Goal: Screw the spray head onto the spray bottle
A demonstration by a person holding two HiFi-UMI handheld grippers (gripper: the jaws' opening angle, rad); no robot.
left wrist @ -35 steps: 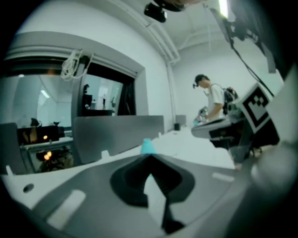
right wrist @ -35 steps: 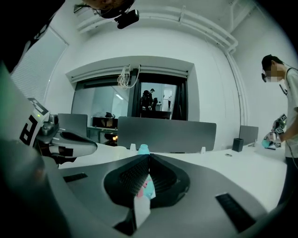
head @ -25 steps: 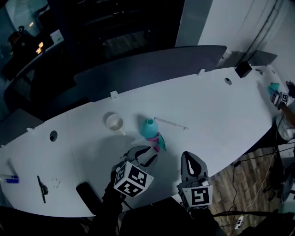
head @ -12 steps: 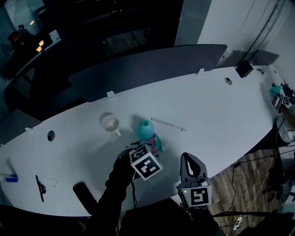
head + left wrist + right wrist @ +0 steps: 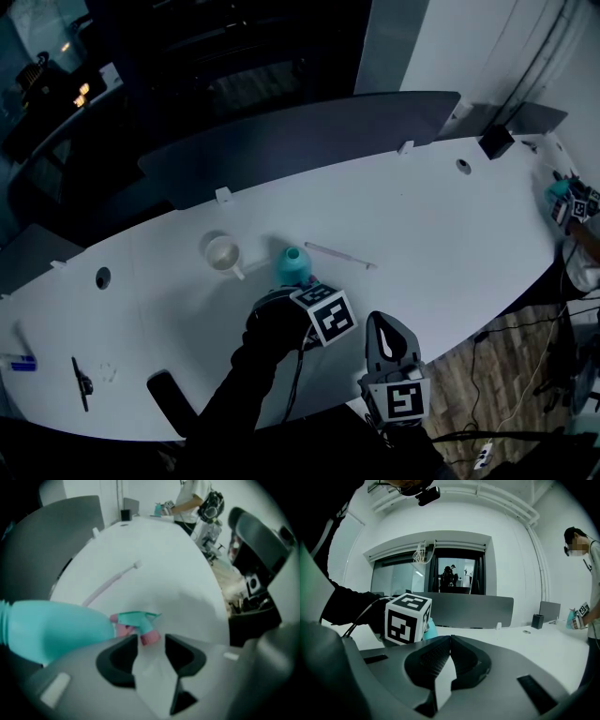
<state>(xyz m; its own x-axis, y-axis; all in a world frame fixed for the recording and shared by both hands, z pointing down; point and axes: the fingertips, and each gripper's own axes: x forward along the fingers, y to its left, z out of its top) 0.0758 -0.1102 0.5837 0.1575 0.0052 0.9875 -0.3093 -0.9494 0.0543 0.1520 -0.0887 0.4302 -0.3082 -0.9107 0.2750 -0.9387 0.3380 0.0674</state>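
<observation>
Left of the teal plastic bottle (image 5: pixel 292 265) a round white cup (image 5: pixel 225 253) stands on the smooth white table (image 5: pixel 450 225). Just beside the bottle the left gripper (image 5: pixel 151 640) points down. In the head view its cube hides what lies below, but the left gripper view shows the spray head (image 5: pixel 136 622) – teal trigger, pink collar – lying at the jaw tips. The jaws have just been closing yet stand apart, pressing nothing. Right of the bottle lies a thin pale tube (image 5: pixel 339 254); farther right, the right gripper (image 5: pixel 450 640) is clenched, empty.

Dim, bluish head view; both gripper views brighter, fisheye-warped, soft at the edges.
</observation>
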